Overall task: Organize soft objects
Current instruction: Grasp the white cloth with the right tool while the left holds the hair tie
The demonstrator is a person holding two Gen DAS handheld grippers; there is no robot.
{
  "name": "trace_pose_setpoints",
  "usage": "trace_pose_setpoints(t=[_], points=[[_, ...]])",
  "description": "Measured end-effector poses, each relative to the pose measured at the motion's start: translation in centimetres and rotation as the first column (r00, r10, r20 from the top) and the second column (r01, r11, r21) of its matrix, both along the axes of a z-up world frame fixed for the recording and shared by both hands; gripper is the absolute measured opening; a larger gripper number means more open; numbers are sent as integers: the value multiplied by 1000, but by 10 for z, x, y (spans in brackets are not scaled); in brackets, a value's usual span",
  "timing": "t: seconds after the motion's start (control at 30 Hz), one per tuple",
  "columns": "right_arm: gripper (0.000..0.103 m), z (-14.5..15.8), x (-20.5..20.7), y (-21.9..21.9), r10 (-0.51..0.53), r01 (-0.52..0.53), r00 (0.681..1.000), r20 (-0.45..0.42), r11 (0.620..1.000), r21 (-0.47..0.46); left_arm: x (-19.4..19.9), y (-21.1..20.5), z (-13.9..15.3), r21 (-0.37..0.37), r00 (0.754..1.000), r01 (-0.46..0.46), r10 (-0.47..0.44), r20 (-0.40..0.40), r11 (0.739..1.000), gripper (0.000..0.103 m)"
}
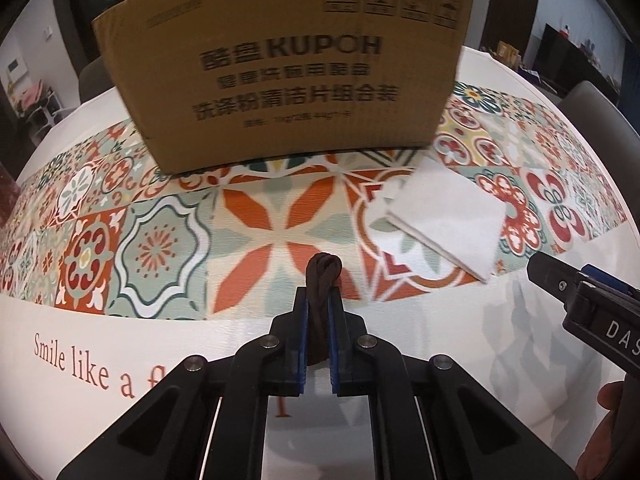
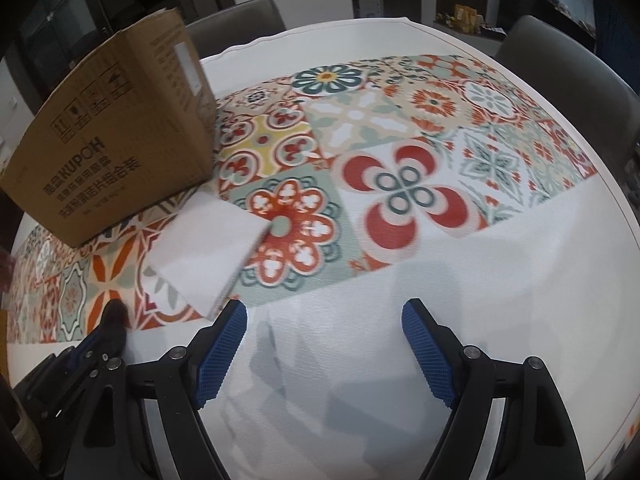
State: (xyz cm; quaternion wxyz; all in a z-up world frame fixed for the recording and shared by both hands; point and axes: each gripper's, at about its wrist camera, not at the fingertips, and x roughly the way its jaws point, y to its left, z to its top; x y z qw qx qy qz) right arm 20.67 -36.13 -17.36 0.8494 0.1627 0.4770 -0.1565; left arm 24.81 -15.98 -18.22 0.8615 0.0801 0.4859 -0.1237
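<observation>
1. Left wrist view: the left gripper [image 1: 319, 300] has its jaws clamped on a dark brown cord bundle [image 1: 320, 280], above the table [image 1: 120, 320]. A folded white cloth [image 1: 444, 216] lies right of it, near the cardboard box [image 1: 280, 60].
2. Right wrist view: the right gripper [image 2: 324, 320] has its jaws wide and empty; the cloth lies just beyond its left finger, beside the box.

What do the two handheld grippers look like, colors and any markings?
Both are black plastic linkages with silver pivot bolts. The left gripper and the right gripper carry blue ribbed finger pads. The right one's body shows white letters "DAS". No cables or sleeves visible.
</observation>
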Motion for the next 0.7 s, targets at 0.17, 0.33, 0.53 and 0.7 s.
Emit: trace_pose_setpoints(t=[0.17, 0.33, 0.53, 0.7], points=[[81, 2, 20, 20, 45, -45, 999, -2, 999, -24, 12, 24, 1, -11, 999, -49, 49, -2, 999, 10], [81, 3, 44, 37, 90, -90, 996, -3, 994, -60, 24, 36, -1, -9, 997, -79, 79, 4, 997, 10], [81, -4, 68, 43, 116, -117, 993, -18, 991, -59, 32, 43, -2, -7, 996, -82, 82, 16, 997, 10], [81, -11, 78, 46, 120, -122, 992, -22, 990, -68, 41, 48, -2, -14, 995, -94, 94, 21, 996, 10]])
